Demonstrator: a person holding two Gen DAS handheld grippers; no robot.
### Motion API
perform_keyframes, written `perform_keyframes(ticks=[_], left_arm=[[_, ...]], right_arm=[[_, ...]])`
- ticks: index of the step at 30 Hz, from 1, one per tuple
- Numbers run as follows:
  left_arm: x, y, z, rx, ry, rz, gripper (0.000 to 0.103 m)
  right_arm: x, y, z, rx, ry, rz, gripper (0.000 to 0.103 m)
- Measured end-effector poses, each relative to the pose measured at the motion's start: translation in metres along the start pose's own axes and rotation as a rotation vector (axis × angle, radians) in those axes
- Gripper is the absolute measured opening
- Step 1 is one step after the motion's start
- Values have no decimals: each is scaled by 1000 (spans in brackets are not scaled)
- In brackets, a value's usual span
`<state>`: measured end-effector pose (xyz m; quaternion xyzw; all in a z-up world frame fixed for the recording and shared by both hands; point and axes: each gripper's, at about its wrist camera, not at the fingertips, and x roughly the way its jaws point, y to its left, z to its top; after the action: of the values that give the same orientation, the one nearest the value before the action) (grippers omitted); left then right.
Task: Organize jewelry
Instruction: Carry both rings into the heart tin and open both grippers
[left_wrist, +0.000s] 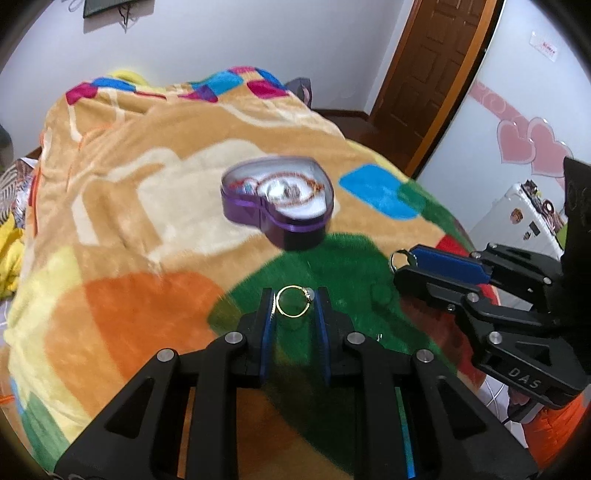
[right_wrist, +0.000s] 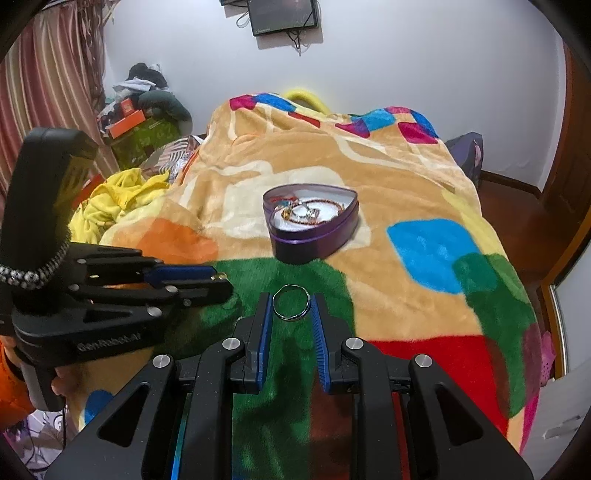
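Observation:
A purple heart-shaped tin (left_wrist: 279, 205) sits open on the colourful blanket, with bracelets and rings inside; it also shows in the right wrist view (right_wrist: 312, 227). My left gripper (left_wrist: 293, 301) is shut on a gold ring (left_wrist: 293, 301) with a small stone, held above the green patch short of the tin. My right gripper (right_wrist: 290, 302) is shut on a silver ring (right_wrist: 291, 302), also short of the tin. The right gripper shows from the side in the left wrist view (left_wrist: 400, 260), the left gripper in the right wrist view (right_wrist: 221, 280).
The blanket (right_wrist: 406, 177) covers a bed. Yellow cloth (right_wrist: 114, 199) and clutter with boxes (right_wrist: 129, 122) lie to the left. A wooden door (left_wrist: 432, 66) and a white suitcase (left_wrist: 517, 218) stand to the right.

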<state>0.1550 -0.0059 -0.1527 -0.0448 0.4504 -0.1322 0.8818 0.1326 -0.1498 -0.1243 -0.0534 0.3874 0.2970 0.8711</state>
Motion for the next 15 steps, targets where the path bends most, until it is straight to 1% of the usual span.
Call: perform_keyframes(ticks=[9, 15], left_arm=[[-23, 6, 29, -1, -93, 7, 20], [-27, 10, 47, 7, -133, 19, 20]], right_arm=[[-4, -4, 23, 15, -59, -1, 19], [0, -6, 37, 25, -89, 1, 19]])
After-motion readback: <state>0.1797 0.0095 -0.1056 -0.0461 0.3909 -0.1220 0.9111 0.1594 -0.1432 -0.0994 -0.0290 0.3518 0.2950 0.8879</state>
